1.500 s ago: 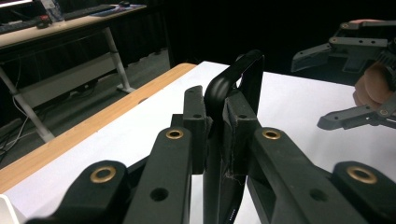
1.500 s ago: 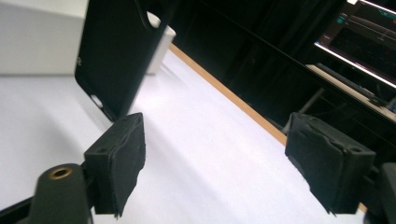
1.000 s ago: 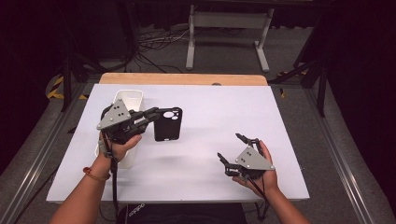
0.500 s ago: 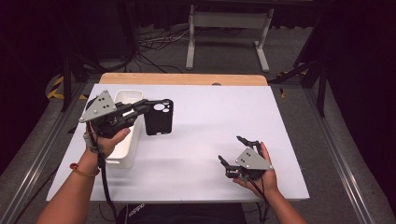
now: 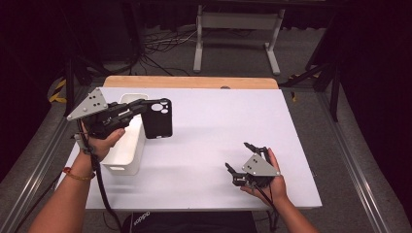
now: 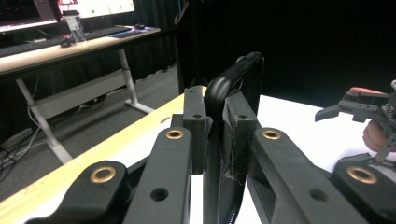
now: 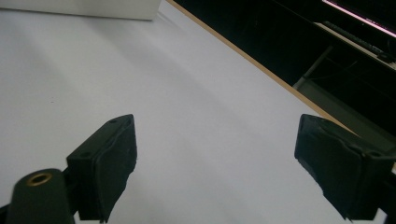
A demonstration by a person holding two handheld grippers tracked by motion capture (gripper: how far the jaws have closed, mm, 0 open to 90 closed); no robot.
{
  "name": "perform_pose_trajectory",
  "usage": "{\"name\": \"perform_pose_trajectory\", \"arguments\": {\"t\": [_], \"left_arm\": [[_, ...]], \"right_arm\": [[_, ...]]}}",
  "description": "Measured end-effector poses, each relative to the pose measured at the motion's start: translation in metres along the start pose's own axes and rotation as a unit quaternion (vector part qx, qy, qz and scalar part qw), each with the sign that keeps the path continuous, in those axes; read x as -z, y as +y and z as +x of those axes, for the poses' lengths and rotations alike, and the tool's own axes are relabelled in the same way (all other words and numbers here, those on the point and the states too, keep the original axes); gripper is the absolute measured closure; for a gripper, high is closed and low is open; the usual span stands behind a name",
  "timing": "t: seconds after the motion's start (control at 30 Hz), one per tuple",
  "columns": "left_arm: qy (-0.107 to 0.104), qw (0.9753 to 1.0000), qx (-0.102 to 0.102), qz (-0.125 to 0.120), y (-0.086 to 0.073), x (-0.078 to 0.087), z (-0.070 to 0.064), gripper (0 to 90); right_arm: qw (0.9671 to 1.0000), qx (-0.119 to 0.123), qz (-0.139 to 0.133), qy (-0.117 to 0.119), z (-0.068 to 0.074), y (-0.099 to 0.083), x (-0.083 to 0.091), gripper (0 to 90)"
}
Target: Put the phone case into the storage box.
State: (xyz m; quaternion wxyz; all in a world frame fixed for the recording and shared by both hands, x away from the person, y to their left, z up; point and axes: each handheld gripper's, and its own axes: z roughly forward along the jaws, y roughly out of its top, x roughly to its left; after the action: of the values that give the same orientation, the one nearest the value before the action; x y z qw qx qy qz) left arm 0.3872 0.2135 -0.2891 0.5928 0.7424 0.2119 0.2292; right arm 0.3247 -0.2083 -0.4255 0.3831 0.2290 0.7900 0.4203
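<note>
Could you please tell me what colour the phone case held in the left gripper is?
The phone case is black, seen best in the high view.

Dark room, grey floor (image 5: 374,160), white-framed desk (image 5: 233,19) behind.

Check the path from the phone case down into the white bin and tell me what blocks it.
Nothing visible does. The left gripper holds the phone case just right of the white bin, whose open top looks empty. The right gripper rests far off.
</note>
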Motion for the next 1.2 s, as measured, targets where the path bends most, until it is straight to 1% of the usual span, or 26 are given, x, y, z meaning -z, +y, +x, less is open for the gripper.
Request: {"name": "perform_pose_trajectory", "arguments": {"t": [0.03, 0.1, 0.13, 0.17, 0.23, 0.27, 0.33, 0.4, 0.43, 0.47, 0.5, 0.6, 0.7, 0.77, 0.83, 0.87, 0.9, 0.93, 1.0, 1.13, 1.2], "left_arm": [[0.001, 1.0000, -0.003, 0.001, 0.001, -0.001, 0.001, 81.9], [0.004, 1.0000, -0.002, -0.001, 0.002, -0.003, 0.002, 82.0], [0.005, 1.0000, -0.005, 0.004, 0.002, -0.003, 0.003, 82.0], [0.007, 1.0000, -0.005, 0.001, 0.002, -0.004, 0.004, 82.0], [0.004, 1.0000, -0.009, -0.001, 0.001, -0.003, 0.007, 82.0], [-0.001, 0.9999, -0.011, 0.000, 0.001, -0.003, 0.008, 82.0], [0.000, 0.9999, -0.010, -0.002, 0.001, -0.002, 0.011, 82.0], [0.009, 0.9999, -0.011, 0.002, 0.001, -0.002, 0.014, 82.0], [0.009, 0.9999, -0.011, 0.002, 0.001, -0.002, 0.014, 82.0], [0.015, 0.9998, -0.011, 0.003, 0.001, -0.001, 0.018, 82.0], [0.016, 0.9998, -0.008, 0.005, 0.002, 0.000, 0.019, 82.0], [0.029, 0.9996, -0.004, 0.002, 0.002, 0.002, 0.027, 82.0], [0.034, 0.9994, -0.004, 0.005, 0.004, 0.004, 0.034, 82.0], [0.035, 0.9994, -0.004, 0.006, 0.005, 0.004, 0.036, 82.0], [0.039, 0.9992, -0.003, 0.005, 0.007, 0.006, 0.040, 82.0], [0.042, 0.9991, -0.002, 0.000, 0.007, 0.006, 0.041, 82.0], [0.043, 0.9991, -0.001, 0.001, 0.008, 0.007, 0.043, 82.0], [0.044, 0.9990, -0.001, -0.003, 0.008, 0.007, 0.044, 82.0], [0.050, 0.9988, -0.001, 0.003, 0.008, 0.009, 0.047, 82.0], [0.057, 0.9984, 0.001, -0.003, 0.008, 0.012, 0.052, 82.0], [0.058, 0.9983, 0.000, 0.000, 0.009, 0.013, 0.054, 82.0]], "right_arm": [[1.0000, 0.000, 0.000, 0.000, 0.000, 0.000, 0.000, 14.0], [1.0000, -0.002, 0.001, 0.001, -0.001, 0.000, 0.000, 14.0], [1.0000, -0.002, 0.001, 0.001, -0.001, 0.000, 0.000, 14.0], [1.0000, -0.003, 0.000, 0.002, -0.001, 0.000, 0.000, 14.0], [1.0000, -0.003, -0.001, 0.002, -0.001, 0.000, 0.001, 14.0], [1.0000, -0.002, -0.002, 0.002, -0.001, 0.000, 0.001, 14.0], [1.0000, -0.001, -0.002, 0.003, 0.000, 0.000, 0.002, 14.0], [1.0000, 0.000, -0.003, 0.002, 0.000, 0.000, 0.002, 14.0], [1.0000, 0.000, -0.004, 0.003, 0.000, 0.001, 0.003, 14.0], [1.0000, 0.000, -0.006, 0.002, 0.000, 0.001, 0.003, 14.0], [1.0000, 0.000, -0.006, 0.002, 0.000, 0.001, 0.003, 14.0], [1.0000, -0.002, -0.007, 0.002, -0.001, 0.001, 0.003, 14.0], [1.0000, -0.002, -0.007, 0.002, -0.001, 0.001, 0.003, 14.0], [1.0000, -0.002, -0.006, 0.002, -0.001, 0.001, 0.003, 14.0], [1.0000, -0.003, -0.005, 0.003, -0.001, 0.001, 0.004, 14.0], [1.0000, -0.004, -0.006, 0.003, -0.001, 0.001, 0.004, 14.1], [1.0000, -0.005, -0.006, 0.003, -0.002, 0.000, 0.004, 14.1], [1.0000, -0.005, -0.005, 0.003, -0.002, 0.000, 0.004, 14.1], [1.0000, -0.005, -0.004, 0.003, -0.002, 0.000, 0.004, 14.1], [1.0000, -0.007, -0.005, 0.001, -0.003, 0.000, 0.004, 14.1], [1.0000, -0.005, -0.003, 0.000, -0.002, 0.000, 0.004, 14.1]]}}
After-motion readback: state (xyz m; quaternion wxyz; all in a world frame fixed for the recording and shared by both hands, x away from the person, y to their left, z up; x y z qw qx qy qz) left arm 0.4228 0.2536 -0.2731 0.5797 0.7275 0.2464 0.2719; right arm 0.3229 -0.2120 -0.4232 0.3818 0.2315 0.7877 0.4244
